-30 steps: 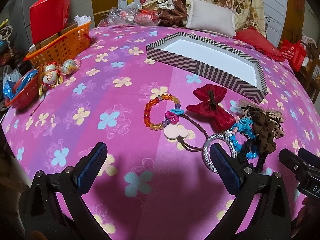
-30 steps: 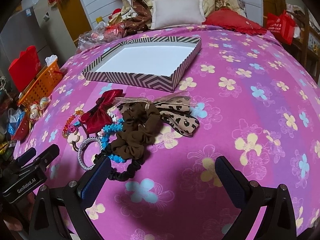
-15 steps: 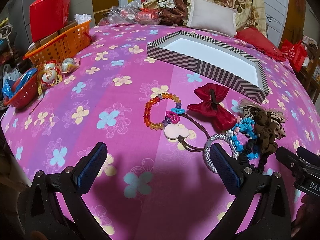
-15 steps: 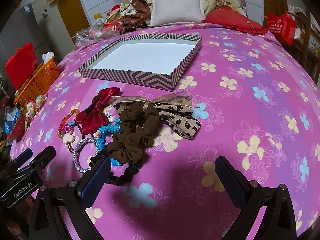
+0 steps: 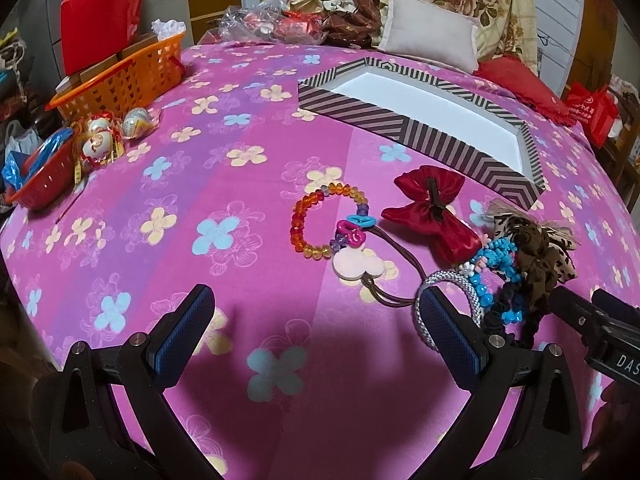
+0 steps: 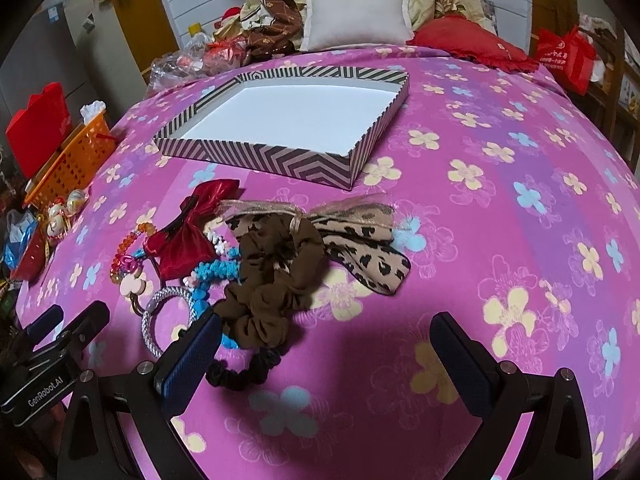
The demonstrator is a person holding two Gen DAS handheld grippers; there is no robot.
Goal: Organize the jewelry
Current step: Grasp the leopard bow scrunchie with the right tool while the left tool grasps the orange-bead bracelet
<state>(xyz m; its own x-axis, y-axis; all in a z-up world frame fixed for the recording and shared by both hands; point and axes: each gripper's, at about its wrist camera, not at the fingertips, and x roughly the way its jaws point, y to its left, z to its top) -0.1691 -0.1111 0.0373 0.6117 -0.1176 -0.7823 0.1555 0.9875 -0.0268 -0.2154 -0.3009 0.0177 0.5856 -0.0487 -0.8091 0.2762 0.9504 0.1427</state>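
Note:
A pile of hair and jewelry pieces lies on the pink flowered cloth: an amber bead bracelet (image 5: 316, 216), a red satin bow (image 5: 430, 216), a pink mouse-shaped hair tie (image 5: 358, 266), a silver braided ring (image 5: 452, 284), blue beads (image 5: 496, 252), a brown scrunchie (image 6: 276, 272) and a leopard bow (image 6: 360, 240). Behind them sits a striped box (image 6: 280, 120) with a bare white floor. My left gripper (image 5: 316, 328) hangs open just short of the pile. My right gripper (image 6: 324, 348) is open too, its left finger beside the scrunchie.
An orange basket (image 5: 120, 80), a red bowl (image 5: 40, 184) and wrapped eggs (image 5: 104, 136) crowd the left edge. Pillows (image 6: 356, 20) and bags line the far side. The cloth to the right of the pile shows only its flower print (image 6: 520, 200).
Both grippers have drifted slightly toward the pile. Their fingers stay spread, and nothing on the cloth has shifted.

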